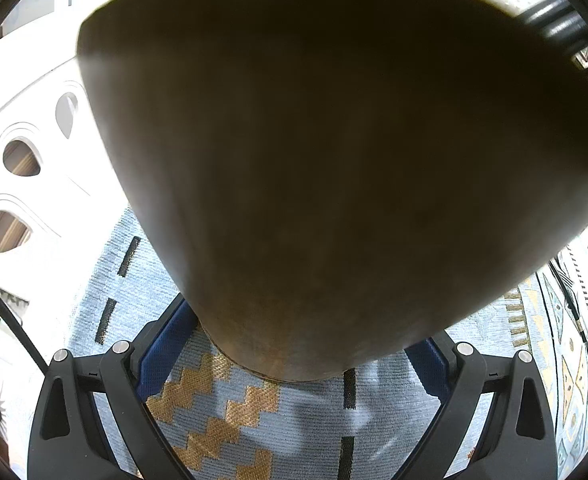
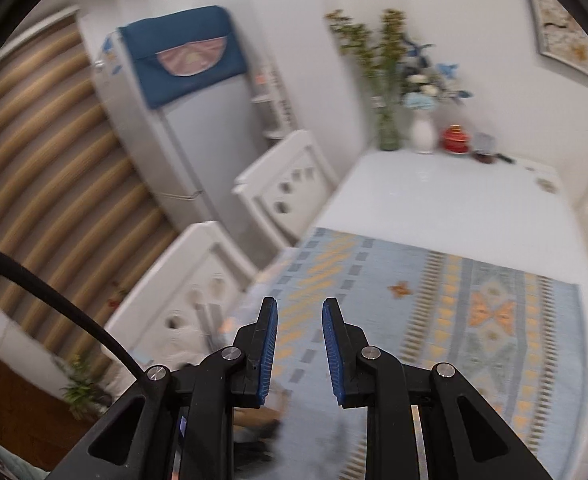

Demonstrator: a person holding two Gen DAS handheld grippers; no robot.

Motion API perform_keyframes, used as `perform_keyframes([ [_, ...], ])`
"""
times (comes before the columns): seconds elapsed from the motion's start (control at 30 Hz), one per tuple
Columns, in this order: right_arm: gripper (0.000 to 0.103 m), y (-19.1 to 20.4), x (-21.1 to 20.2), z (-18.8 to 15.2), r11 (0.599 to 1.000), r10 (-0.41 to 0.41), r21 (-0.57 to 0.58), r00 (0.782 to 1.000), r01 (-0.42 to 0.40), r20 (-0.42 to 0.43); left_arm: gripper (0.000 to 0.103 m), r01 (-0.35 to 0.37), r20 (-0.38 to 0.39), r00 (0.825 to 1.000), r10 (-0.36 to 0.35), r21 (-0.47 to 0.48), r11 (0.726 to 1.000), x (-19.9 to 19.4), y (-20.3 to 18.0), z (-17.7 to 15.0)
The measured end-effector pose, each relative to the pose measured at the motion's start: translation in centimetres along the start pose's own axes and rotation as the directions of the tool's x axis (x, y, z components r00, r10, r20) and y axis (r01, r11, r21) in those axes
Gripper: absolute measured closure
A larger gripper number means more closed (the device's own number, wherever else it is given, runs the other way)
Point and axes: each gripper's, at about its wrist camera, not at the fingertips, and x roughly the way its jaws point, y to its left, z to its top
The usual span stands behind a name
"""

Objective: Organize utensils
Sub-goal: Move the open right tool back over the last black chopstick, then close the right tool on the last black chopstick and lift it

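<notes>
A white table (image 2: 453, 208) carries a blue patterned cloth (image 2: 433, 320) across its near end. The left gripper (image 1: 305, 344) is clamped on a big brown bowl (image 1: 333, 160) just above the cloth. The right gripper (image 2: 299, 344) hangs with its jaws slightly apart and empty.

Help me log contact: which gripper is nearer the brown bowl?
Left. The left gripper clamps the bowl between its pads. The right gripper is open over the cloth, no bowl in its view.
</notes>
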Motion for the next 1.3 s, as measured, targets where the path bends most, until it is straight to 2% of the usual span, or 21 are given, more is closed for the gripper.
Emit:
perform_keyframes([
  [0.17, 0.080, -4.5, -1.0, -1.3, 0.988, -0.147, 0.042, 0.988, 0.149, -0.047, 0.006, -0.001, 0.000, 1.000, 0.001, 0.000, 1.000, 0.0, -0.1, 0.0],
  [0.23, 0.080, -6.3, -0.2, -2.3, 0.979, -0.189, 0.062, 0.976, 0.196, -0.103, 0.006, 0.000, 0.000, 1.000, 0.000, 0.000, 1.000, 0.0, 0.0, 0.0],
  [0.3, 0.080, -8.5, 1.7, -4.2, 0.965, -0.220, 0.095, 0.955, 0.243, -0.199, 0.006, 0.000, 0.000, 1.000, 0.000, 0.000, 1.000, 0.0, 0.0, 0.0],
  [0.4, 0.080, -10.8, 4.3, -7.1, 0.959, -0.203, 0.131, 0.933, 0.251, -0.296, 0.006, 0.000, 0.000, 1.000, 0.000, 0.000, 1.000, 0.0, 0.0, 0.0],
  [0.5, 0.080, -12.3, 6.3, -9.5, 0.955, -0.208, 0.126, 0.910, 0.268, -0.359, 0.006, 0.000, 0.000, 1.000, 0.000, 0.000, 1.000, 0.0, 0.0, 0.0],
  [0.63, 0.080, -15.0, 9.8, -12.7, 0.945, -0.216, 0.124, 0.863, 0.302, -0.456, 0.006, 0.000, 0.000, 1.000, 0.000, 0.000, 1.000, 0.0, 0.0, 0.0],
  [0.77, 0.080, -17.9, 12.6, -14.9, 0.932, -0.204, 0.159, 0.832, 0.326, -0.516, 0.006, 0.000, 0.000, 1.000, 0.000, 0.000, 1.000, 0.0, 0.0, 0.0],
  [0.9, 0.080, -19.4, 14.7, -16.4, 0.926, -0.210, 0.145, 0.795, 0.349, -0.569, 0.006, 0.000, 0.000, 1.000, 0.000, 0.000, 1.000, 0.0, 0.0, 0.0],
  [0.93, 0.078, -19.4, 14.6, -16.4, 0.930, -0.218, 0.134, 0.806, 0.343, -0.550, 0.006, 0.000, 0.000, 1.000, 0.000, 0.000, 1.000, 0.1, 0.0, 0.0],
  [1.07, 0.077, -19.3, 14.9, -16.1, 0.934, -0.225, 0.099, 0.784, 0.342, -0.579, 0.006, 0.000, 0.000, 1.000, 0.000, 0.001, 1.000, 0.1, 0.0, 0.0],
  [1.17, 0.078, -19.0, 15.2, -16.1, 0.934, -0.246, 0.072, 0.776, 0.350, -0.581, 0.006, 0.000, -0.001, 1.000, 0.000, 0.001, 1.000, 0.1, 0.0, 0.0],
  [1.3, 0.093, -17.4, 15.6, -16.1, 0.934, -0.280, 0.032, 0.785, 0.356, -0.552, 0.006, 0.000, -0.001, 1.000, 0.000, 0.001, 1.000, 0.1, 0.0, -0.1],
])
